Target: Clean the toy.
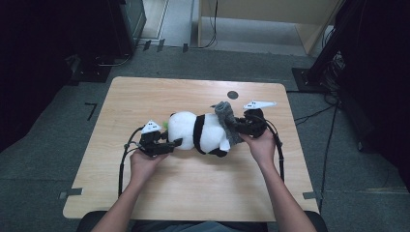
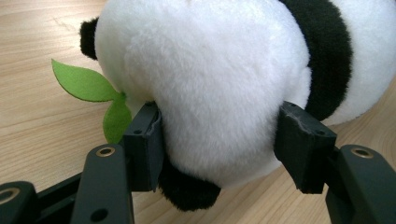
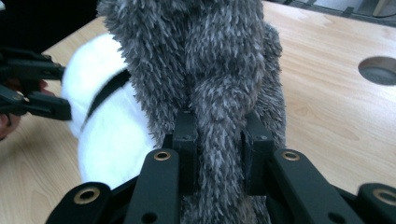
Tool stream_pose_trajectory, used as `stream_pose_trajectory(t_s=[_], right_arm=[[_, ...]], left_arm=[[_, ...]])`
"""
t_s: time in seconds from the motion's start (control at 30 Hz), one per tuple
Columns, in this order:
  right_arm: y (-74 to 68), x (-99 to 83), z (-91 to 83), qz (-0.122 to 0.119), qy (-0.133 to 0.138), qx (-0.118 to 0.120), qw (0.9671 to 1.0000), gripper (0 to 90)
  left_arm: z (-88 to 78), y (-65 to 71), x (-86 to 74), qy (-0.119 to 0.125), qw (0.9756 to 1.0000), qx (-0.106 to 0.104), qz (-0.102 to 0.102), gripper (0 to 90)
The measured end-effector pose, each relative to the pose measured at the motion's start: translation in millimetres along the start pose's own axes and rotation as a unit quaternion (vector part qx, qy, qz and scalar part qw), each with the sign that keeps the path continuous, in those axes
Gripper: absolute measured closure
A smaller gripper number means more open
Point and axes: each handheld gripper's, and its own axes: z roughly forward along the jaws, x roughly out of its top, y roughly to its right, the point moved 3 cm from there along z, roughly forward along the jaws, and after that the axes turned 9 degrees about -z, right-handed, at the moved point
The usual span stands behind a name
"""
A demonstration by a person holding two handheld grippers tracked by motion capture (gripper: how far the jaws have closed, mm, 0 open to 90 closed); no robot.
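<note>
A black-and-white plush panda [image 1: 200, 133] lies on its side in the middle of the wooden table [image 1: 193, 188]. My left gripper [image 1: 174, 143] is at its left end, and both pads press into the white plush [image 2: 210, 84] from either side. A green felt leaf [image 2: 88, 86] sticks out beside the left jaw. A grey furry cloth [image 1: 226, 118] drapes over the panda's right end. My right gripper [image 1: 237, 128] is shut on a fold of that grey cloth [image 3: 205, 51], with the panda's white body [image 3: 107, 135] behind it. The left gripper [image 3: 37, 88] shows at the far left of the right gripper view.
A round dark hole [image 1: 233, 94] sits in the tabletop behind the panda, to the right of the cloth in the right gripper view [image 3: 379, 70]. Cables trail from both grippers toward the near edge. Dark equipment and cables stand on the floor around the table.
</note>
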Motion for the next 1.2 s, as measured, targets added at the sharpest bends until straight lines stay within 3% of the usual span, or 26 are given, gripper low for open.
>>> stream_pose_trajectory(t_s=[0.43,0.6,0.73,1.03,1.2], right_arm=[[8.4,-30.8,5.9,0.047,-0.008,0.001,0.9988,74.5],[9.7,-43.5,15.7,0.058,-0.037,0.0,0.9976,74.8],[8.4,-48.7,24.5,0.056,-0.061,-0.001,0.9966,74.9],[9.2,-56.6,35.9,0.061,-0.081,0.006,0.9948,74.8],[12.9,-55.3,31.8,0.052,-0.09,0.004,0.9945,74.8]], left_arm=[[0.7,-0.7,0.0,0.001,1.0,-0.001,-0.005,39.1],[0.6,-1.6,-0.3,0.0,1.0,-0.002,-0.007,39.2],[0.7,-2.2,-0.4,0.0,1.0,-0.002,-0.008,39.3],[0.6,-2.6,-0.5,0.001,0.9999,-0.004,-0.01,39.3],[-0.1,-3.0,0.0,-0.001,0.9999,-0.005,-0.011,39.4]])
